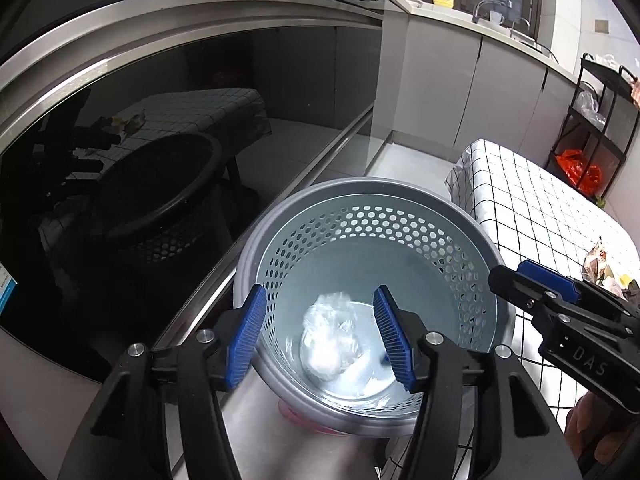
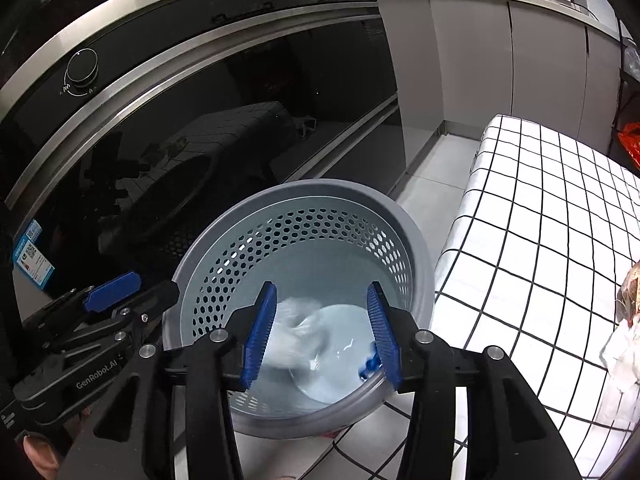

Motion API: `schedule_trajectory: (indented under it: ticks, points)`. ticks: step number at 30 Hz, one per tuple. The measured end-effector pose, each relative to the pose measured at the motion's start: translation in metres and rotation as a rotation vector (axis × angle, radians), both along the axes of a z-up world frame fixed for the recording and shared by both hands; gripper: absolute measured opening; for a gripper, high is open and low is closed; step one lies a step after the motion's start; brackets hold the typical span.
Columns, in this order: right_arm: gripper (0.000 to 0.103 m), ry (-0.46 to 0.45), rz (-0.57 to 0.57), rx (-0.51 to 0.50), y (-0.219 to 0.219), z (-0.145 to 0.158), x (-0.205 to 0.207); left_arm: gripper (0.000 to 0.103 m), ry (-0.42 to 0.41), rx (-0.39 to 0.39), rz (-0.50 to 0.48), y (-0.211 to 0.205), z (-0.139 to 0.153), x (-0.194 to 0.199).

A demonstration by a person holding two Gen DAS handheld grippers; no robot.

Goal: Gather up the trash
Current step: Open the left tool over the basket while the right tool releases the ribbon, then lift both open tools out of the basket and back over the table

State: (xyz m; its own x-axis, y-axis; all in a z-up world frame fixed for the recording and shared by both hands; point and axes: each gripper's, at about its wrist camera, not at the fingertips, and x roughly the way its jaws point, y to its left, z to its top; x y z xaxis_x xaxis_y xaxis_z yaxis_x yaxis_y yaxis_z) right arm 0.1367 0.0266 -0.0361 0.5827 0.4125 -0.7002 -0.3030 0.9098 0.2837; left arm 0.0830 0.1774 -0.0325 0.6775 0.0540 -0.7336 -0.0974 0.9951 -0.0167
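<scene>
A crumpled clear plastic wrapper (image 1: 334, 334) is lying at the bottom of the grey perforated bin (image 1: 404, 222), lower centre of frame. The left gripper (image 1: 320, 332) is hovering over the bin mouth, jaws parted and gripping nothing. The right gripper (image 2: 322, 334) is likewise standing parted and empty. A checkered surface (image 2: 540, 220) is sitting at right.

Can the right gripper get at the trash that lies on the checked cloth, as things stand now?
Probably yes. The right gripper stands open and empty over the bin, and the trash lies uncovered on the checked cloth beside it, with nothing between them.
</scene>
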Motion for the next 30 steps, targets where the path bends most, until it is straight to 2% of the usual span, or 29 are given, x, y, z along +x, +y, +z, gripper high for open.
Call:
schedule_trajectory:
  ticks: [19, 30]
  points:
    - [0.045, -0.010, -0.035, -0.011, -0.016, 0.011, -0.030, 0.057, -0.030, -0.014, -0.003, -0.003, 0.007, -0.013]
    - [0.046, -0.005, -0.102, -0.016, -0.051, 0.011, -0.078, 0.061, -0.061, -0.026, -0.040, -0.019, 0.019, -0.030]
